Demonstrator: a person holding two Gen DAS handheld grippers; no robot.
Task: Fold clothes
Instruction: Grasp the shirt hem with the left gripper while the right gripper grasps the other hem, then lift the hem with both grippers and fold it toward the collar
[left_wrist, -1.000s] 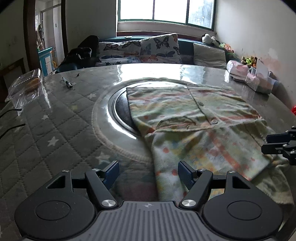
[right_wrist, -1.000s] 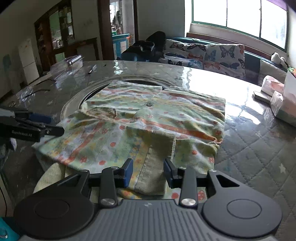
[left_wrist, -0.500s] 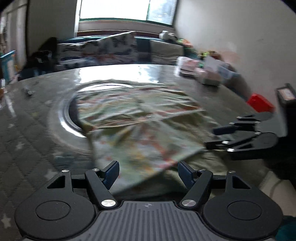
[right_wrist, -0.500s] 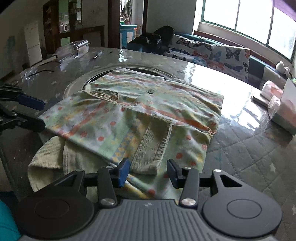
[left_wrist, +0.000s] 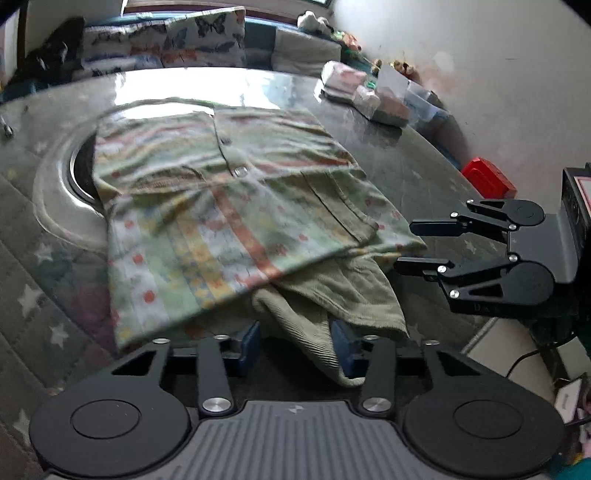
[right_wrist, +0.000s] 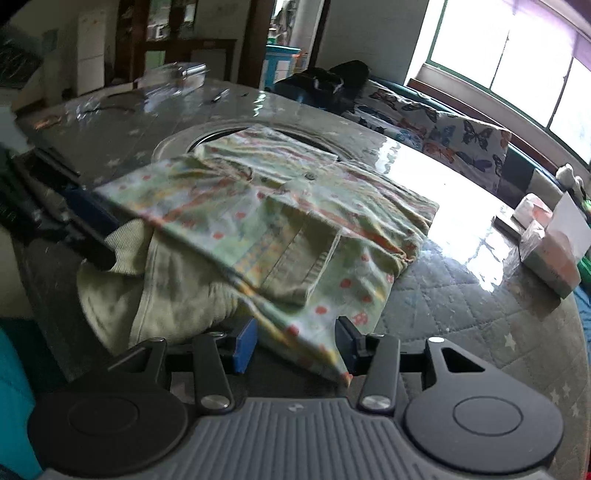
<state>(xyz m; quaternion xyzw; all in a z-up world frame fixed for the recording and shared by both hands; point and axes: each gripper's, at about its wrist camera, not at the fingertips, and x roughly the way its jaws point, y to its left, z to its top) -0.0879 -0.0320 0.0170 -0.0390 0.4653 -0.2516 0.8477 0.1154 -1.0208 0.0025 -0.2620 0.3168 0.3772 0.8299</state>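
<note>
We see the left hand-held gripper (left_wrist: 295, 341) closing around the shirt (left_wrist: 229, 206) hem, pads not yet pinching; the right hand-held gripper (right_wrist: 295, 345), spread, opens at the tabletop (right_wrist: 461, 306) near edge.

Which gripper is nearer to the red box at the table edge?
The right. The right gripper is just beside the red box, at the shirt's corner. The left gripper is at the near hem, farther away.

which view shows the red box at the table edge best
The left wrist view: the red box sits in plain sight at the far right table edge, beyond the right gripper. The right wrist view shows at most a red sliver in its bottom right corner, too little to identify.
</note>
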